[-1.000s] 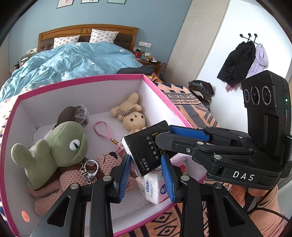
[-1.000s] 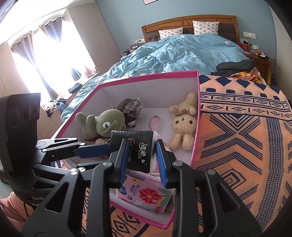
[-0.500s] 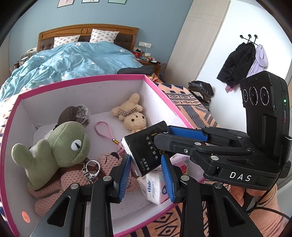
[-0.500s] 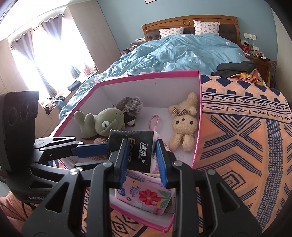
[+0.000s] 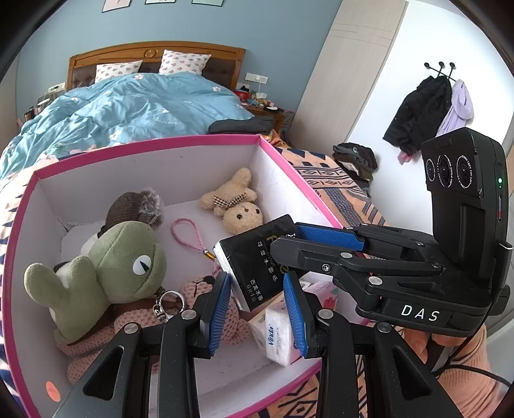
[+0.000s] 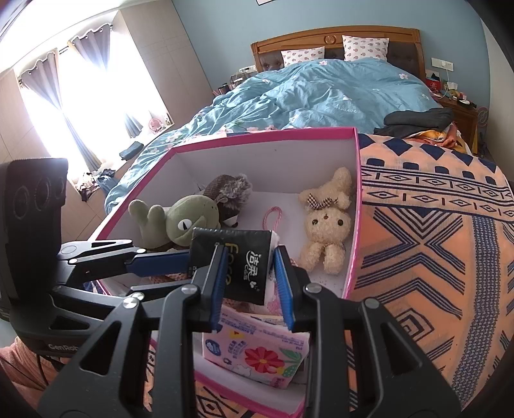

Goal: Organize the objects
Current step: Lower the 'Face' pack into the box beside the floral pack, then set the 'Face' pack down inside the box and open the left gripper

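Blue wall (image 5: pixel 192 29), wooden headboard (image 6: pixel 334 38), blue duvet (image 6: pixel 321 96), bright curtained window (image 6: pixel 80 96), coat hooks (image 5: pixel 440 66)

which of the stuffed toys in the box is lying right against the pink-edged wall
The cream bunny with the checked bow, lying against the box's right wall. The green frog and the brown furry toy sit on the opposite side.

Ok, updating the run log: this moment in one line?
left tool, right tool: shut on black tissue pack | pack: over pink box
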Demonstrator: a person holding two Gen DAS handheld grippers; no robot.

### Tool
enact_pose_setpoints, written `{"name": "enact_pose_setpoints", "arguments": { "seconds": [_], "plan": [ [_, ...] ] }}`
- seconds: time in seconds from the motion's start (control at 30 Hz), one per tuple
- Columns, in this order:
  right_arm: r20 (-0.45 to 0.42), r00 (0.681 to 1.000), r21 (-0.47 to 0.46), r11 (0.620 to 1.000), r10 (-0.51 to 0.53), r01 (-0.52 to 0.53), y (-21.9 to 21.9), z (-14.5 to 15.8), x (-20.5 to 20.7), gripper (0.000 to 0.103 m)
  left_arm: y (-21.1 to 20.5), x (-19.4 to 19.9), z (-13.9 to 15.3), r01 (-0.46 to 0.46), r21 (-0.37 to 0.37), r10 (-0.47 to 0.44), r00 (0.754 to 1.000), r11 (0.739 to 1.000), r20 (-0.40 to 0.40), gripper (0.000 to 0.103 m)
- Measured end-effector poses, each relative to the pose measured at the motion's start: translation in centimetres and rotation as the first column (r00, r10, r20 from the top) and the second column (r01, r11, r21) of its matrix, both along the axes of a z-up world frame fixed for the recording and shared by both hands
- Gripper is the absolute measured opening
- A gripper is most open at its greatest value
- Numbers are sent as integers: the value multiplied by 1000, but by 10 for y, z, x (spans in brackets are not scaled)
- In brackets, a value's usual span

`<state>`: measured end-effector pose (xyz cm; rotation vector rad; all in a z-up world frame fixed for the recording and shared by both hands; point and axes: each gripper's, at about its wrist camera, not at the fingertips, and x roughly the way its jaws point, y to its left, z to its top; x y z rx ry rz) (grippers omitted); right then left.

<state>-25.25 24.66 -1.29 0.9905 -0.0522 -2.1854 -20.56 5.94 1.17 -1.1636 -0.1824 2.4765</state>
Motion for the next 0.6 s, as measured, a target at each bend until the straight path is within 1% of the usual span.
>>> {"name": "enact_pose_setpoints", "arguments": {
  "seconds": [0.33, 0.6],
  "plan": [
    [6, 1000, -9, 1000, 5, -5, -4, 3, -6, 33, -3, -7, 6, -6, -19, 5, 1000, 1000, -8, 34],
    [-2, 1000, -1, 1000, 10, -10, -9, 6, -12, 33, -5, -11, 7, -13, -19, 12, 1000, 1000, -11, 34]
  ]
}}
